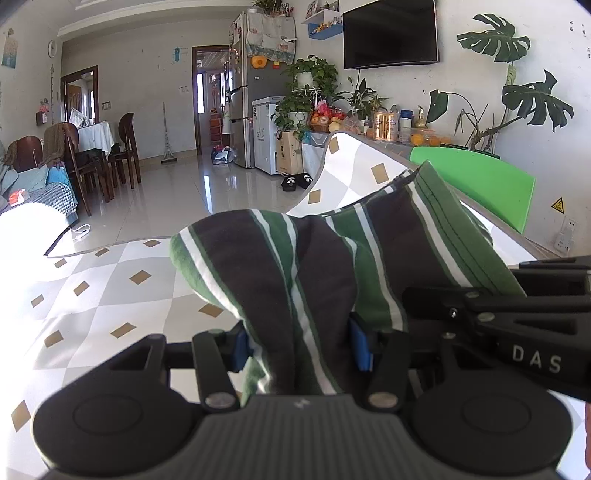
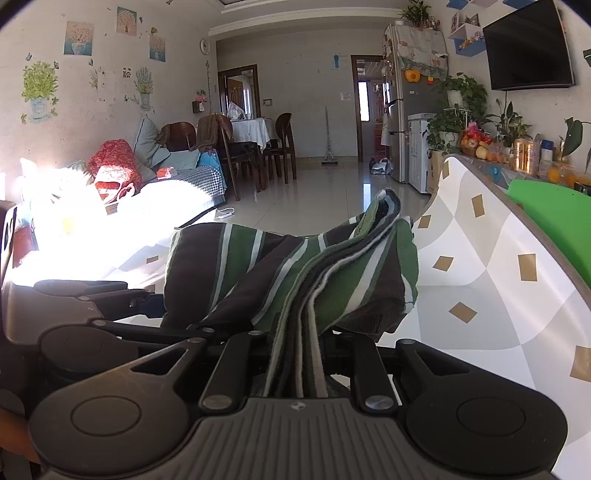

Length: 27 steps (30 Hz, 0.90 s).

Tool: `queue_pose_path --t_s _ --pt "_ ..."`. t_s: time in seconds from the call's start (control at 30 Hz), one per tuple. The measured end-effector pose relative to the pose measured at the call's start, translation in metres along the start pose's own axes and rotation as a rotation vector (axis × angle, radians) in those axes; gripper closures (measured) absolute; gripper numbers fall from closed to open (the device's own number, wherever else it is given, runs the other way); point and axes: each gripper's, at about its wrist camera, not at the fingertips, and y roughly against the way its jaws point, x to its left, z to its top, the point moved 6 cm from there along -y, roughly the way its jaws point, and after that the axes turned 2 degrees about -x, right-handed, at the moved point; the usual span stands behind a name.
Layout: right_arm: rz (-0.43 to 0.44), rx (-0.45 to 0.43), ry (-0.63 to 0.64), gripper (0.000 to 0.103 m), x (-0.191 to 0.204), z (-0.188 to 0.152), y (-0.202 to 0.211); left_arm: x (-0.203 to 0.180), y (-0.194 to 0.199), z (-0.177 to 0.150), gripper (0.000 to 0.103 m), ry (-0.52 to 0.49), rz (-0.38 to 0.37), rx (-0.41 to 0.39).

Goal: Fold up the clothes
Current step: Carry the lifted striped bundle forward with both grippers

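**Striped garment pinched by both tools above the counter**

The striped garment (image 1: 295, 266), in bands of green, dark grey and white, hung bunched between the two tools over the diamond-patterned counter (image 1: 92, 295). The left tool (image 1: 299, 343) pinched a thick fold of it between its blue pads (image 1: 360, 343), the jaws part-way apart with cloth filling the gap. The right tool (image 2: 299, 354) was pressed nearly together on a narrow gathered strip of the same garment, which ran up from its jaws and spread into a lifted heap ahead. In the left wrist view, the right tool (image 1: 517, 314) showed just beside the left one, at the garment's right edge; in the right wrist view, the left tool (image 2: 92, 306) lay close at the left.

Behind the cloth the counter's patterned cover curled upward at the far edge, and a green board (image 1: 480, 184) stood just past it. Further off along the wall were potted plants (image 1: 306, 96), a fruit basket (image 1: 325, 118), gold tins (image 1: 386, 125) and a wall-mounted television (image 1: 389, 33). A refrigerator (image 1: 247, 103), a dining table with chairs (image 1: 96, 147) and a sofa piled with cushions (image 2: 122, 166) stood well apart across the tiled floor (image 1: 192, 192).
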Motion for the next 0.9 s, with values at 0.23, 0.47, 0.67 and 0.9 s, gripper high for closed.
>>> queue_pose_path --t_s 0.23,0.47,0.67,0.9 --pt "-0.037 0.021 -0.029 0.086 -0.025 -0.002 -0.004 -0.017 -0.027 0.004 0.054 0.000 -0.037 0.022" --pt "-0.088 0.049 -0.084 0.086 -0.054 -0.007 -0.010 -0.033 -0.054 0.004 0.054 0.006 -0.076 0.049" --pt "-0.143 0.071 -0.126 0.086 -0.081 -0.012 -0.013 -0.052 -0.079 0.004 0.054 0.006 -0.111 0.072" --pt "-0.207 0.090 -0.164 0.086 -0.109 -0.015 -0.016 -0.070 -0.102 0.001 0.054 0.003 -0.144 0.091"
